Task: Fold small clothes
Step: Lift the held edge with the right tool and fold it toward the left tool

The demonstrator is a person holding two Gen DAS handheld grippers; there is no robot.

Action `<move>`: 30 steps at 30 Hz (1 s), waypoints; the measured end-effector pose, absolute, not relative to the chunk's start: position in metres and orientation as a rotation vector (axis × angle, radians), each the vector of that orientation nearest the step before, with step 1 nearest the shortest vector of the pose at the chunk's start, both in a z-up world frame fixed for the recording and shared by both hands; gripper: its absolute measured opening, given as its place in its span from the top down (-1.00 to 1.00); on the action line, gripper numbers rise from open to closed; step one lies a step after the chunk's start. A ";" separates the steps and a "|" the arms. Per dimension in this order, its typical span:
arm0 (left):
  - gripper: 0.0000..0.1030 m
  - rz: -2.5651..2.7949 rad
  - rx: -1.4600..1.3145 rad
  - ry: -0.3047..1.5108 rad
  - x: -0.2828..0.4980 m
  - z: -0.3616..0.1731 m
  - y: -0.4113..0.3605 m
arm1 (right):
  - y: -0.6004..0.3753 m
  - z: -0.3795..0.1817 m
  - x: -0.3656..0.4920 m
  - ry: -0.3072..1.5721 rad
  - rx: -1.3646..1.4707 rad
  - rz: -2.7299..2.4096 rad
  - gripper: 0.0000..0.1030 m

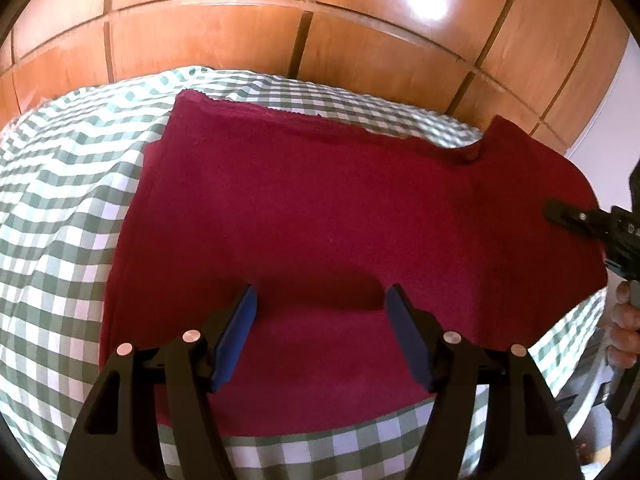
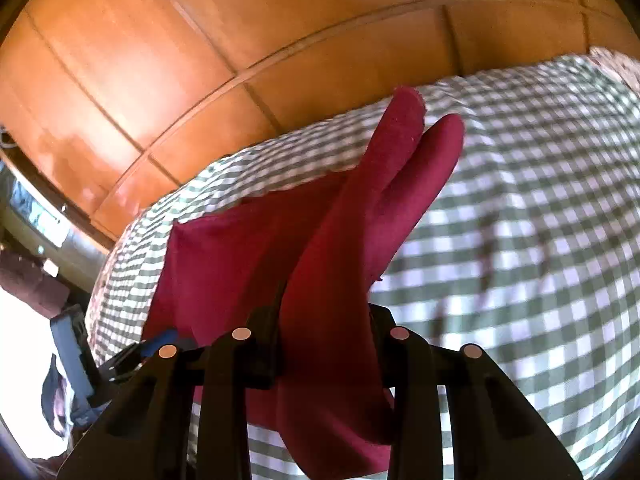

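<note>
1. While nothing else sits on it, the checked sheet (image 1: 60,200) carries one red cloth (image 1: 320,208), spread mostly flat across its middle, with wood panels (image 1: 240,40) behind.
2. One cloth, two grippers, one hand (image 1: 624,328) visible at the right edge of the left view.
3. Seen from the left wrist, the cloth's long axis runs left to right; its far edge is a hem, and its right end rises off the sheet toward the right gripper (image 1: 560,212).
4. Right gripper (image 2: 324,320): fingers narrow, clamped on a bunched fold of the cloth (image 2: 360,220) that stands up between them and trails down to the flat part at the left of that view. This is the nearer tool to the end to be folded, and it already has it.
5. Left gripper (image 1: 320,308): fingers (image 1: 236,332) wide apart, empty, hovering over the near middle of the cloth; whether the tips touch it I cannot tell.
6. Judgement: the coming fold turns on the lifted right end lying to the right of the left fingers, so it would travel leftward along the long axis, with the left gripper placed to pin the middle.
</note>
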State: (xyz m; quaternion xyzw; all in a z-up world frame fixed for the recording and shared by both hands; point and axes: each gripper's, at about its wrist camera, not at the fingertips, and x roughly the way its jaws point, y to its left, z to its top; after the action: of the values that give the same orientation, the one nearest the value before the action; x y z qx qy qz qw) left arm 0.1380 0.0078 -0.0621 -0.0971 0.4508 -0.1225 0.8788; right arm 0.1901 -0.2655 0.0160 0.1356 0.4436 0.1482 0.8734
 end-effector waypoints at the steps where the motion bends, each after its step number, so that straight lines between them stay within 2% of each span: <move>1: -0.30 -0.265 -0.225 0.938 0.137 -0.061 0.013 | -0.259 0.018 0.191 0.927 0.272 0.314 0.44; 4: -0.26 -0.278 -0.285 0.929 0.134 -0.057 0.034 | -0.234 0.025 0.193 0.932 0.227 0.333 0.44; 11: -0.02 -0.286 -0.432 0.904 0.126 -0.052 0.093 | -0.153 0.037 0.191 0.932 0.136 0.458 0.44; 22: -0.01 -0.257 -0.596 0.875 0.120 -0.051 0.145 | -0.032 0.000 0.173 1.013 0.013 0.651 0.45; 24: -0.06 -0.262 -0.618 0.870 0.120 -0.049 0.151 | -0.024 -0.006 0.167 1.015 -0.015 0.684 0.43; 28: -0.22 -0.293 -0.705 0.862 0.123 -0.045 0.162 | -0.023 -0.015 0.154 1.025 0.014 0.768 0.13; 30: -0.25 -0.307 -0.744 0.868 0.125 -0.045 0.166 | -0.036 -0.013 0.150 1.016 0.075 0.803 -0.16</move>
State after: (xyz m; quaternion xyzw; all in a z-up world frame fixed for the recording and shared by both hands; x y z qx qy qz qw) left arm 0.1251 0.1656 -0.0451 -0.3505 0.4092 -0.1446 0.8299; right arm 0.1499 -0.0361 -0.0129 0.0350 0.4729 0.3741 0.7970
